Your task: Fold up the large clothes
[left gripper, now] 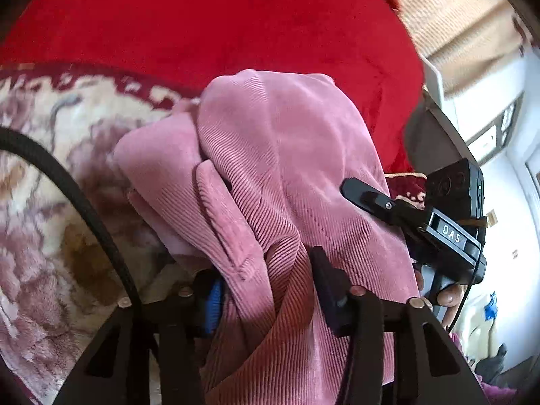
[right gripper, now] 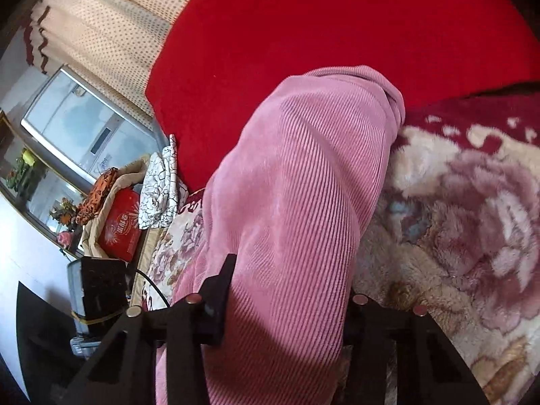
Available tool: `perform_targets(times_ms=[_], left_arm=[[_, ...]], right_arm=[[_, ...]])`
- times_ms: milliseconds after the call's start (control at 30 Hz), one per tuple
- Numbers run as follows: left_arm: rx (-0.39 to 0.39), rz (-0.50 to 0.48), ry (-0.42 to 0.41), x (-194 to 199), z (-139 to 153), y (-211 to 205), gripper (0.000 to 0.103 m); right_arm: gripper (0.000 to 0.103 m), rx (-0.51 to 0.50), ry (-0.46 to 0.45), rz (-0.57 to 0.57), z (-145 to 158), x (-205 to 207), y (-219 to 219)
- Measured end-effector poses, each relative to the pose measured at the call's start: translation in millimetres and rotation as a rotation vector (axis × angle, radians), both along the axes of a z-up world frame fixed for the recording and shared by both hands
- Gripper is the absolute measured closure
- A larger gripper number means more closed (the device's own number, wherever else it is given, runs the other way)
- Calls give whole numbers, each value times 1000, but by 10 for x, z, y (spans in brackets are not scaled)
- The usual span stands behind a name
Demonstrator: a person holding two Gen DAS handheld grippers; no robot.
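Observation:
A pink corduroy garment (left gripper: pixel 270 141) lies bunched on a floral plush blanket (left gripper: pixel 50 155). In the left wrist view a thick fold of it runs between the fingers of my left gripper (left gripper: pixel 266 270), whose blue-padded finger (left gripper: pixel 212 303) and dark finger (left gripper: pixel 327 283) press on the cloth. In the right wrist view the same garment (right gripper: pixel 303 168) fills my right gripper (right gripper: pixel 293 276). Its left finger (right gripper: pixel 219 290) bears against the cloth, while the other finger is hidden behind the fold. The right gripper's body (left gripper: pixel 449 233) also shows at the garment's right edge, held by a hand (left gripper: pixel 449 297).
A red blanket (right gripper: pixel 320 27) covers the far part of the bed. A black cable (left gripper: pixel 77 202) arcs over the floral blanket. Left of the bed stand a red box (right gripper: pixel 119 233), patterned cloths (right gripper: pixel 158 195), a mirror-like panel (right gripper: pixel 77 128) and a dotted curtain (right gripper: pixel 111 23).

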State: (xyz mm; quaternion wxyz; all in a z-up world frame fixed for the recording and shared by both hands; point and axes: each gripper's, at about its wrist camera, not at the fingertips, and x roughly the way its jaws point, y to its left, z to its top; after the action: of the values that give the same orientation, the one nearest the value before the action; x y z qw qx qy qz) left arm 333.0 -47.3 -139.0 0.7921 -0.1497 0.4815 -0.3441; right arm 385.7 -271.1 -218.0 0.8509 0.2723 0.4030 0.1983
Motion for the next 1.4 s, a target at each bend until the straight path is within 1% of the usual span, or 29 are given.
perform_targets(times_ms=[100,267,333,367,467,567,600,633,667,700,733,767,800,867,900,933,1000,1033,1067,1100,1133,1167,1200,1233,1267,1300,1333,1367,1400], left_arm=[[-5,-33,-59,-115,235,-166,58],[-23,-102,-161,-462,649,-603,58],[-30,-127,-168,-522,694,-787,58],[-27,-142,-158,-556,705,-890,58],[-3,-189,-95,-609,541,-1259,58],[144,-214,-25,-618,188,-1661,57],[185,-207,-26,-622,126,-1717,50],[215,-208,-44,-629,112,-1770,43],[227,-216,-65,-647,118,-1804,42],[224,-227,-74,-663,165,-1815,39],[219,-239,-84,-682,233,-1814,37],[218,-245,-104,-717,269,-1737,37],[227,-243,-127,-729,322,-1739,37],[271,-242,-180,-773,423,-1759,37],[287,-249,-208,-813,475,-1772,37],[306,-252,-243,-854,540,-1797,37],[338,-252,-325,-914,662,-1795,37],[342,-251,-354,-980,677,-1750,36],[350,-247,-384,-1006,678,-1745,35],[376,-243,-406,-973,644,-1724,34],[430,-245,-413,-953,567,-1795,33],[475,-248,-404,-882,461,-1794,33],[501,-252,-391,-908,363,-1761,29],[519,-249,-363,-848,252,-1783,25],[508,-238,-339,-828,205,-1739,25],[488,-231,-316,-796,210,-1708,24],[467,-225,-304,-776,253,-1659,25],[449,-219,-308,-782,291,-1619,25],[437,-211,-315,-805,313,-1600,25]], right_arm=[[57,-4,-46,-7,177,-91,-81],[58,31,-130,-41,549,-376,-474],[58,49,-150,-56,655,-541,-694],[58,56,-155,-67,686,-613,-792],[58,49,-144,-113,714,-828,-1100],[57,8,-79,-128,571,-914,-1340],[57,-6,-39,-121,447,-896,-1406],[53,-2,10,-126,249,-853,-1470],[44,20,74,-129,14,-795,-1533],[41,53,138,-143,-191,-752,-1610],[35,96,160,-161,-264,-745,-1683],[34,153,171,-171,-276,-764,-1769],[34,162,159,-180,-204,-804,-1824],[34,57,110,-208,28,-902,-1852],[34,-21,68,-235,206,-978,-1866],[34,-53,28,-253,329,-1030,-1876],[34,-61,-97,-262,626,-1155,-1913],[34,-65,-132,-252,715,-1175,-1902],[34,-77,-159,-242,790,-1154,-1890],[36,-98,-175,-233,845,-1126,-1838],[42,-116,-176,-219,858,-1061,-1816],[55,-121,-162,-202,833,-978,-1805],[62,-127,-130,-180,773,-837,-1715],[65,-149,-71,-155,636,-668,-1631],[64,-184,7,-127,467,-500,-1551],[64,-190,76,-92,279,-368,-1487],[64,-188,110,-89,169,-295,-1443],[64,-187,116,-95,156,-298,-1436],[64,-192,96,-101,222,-329,-1440]])
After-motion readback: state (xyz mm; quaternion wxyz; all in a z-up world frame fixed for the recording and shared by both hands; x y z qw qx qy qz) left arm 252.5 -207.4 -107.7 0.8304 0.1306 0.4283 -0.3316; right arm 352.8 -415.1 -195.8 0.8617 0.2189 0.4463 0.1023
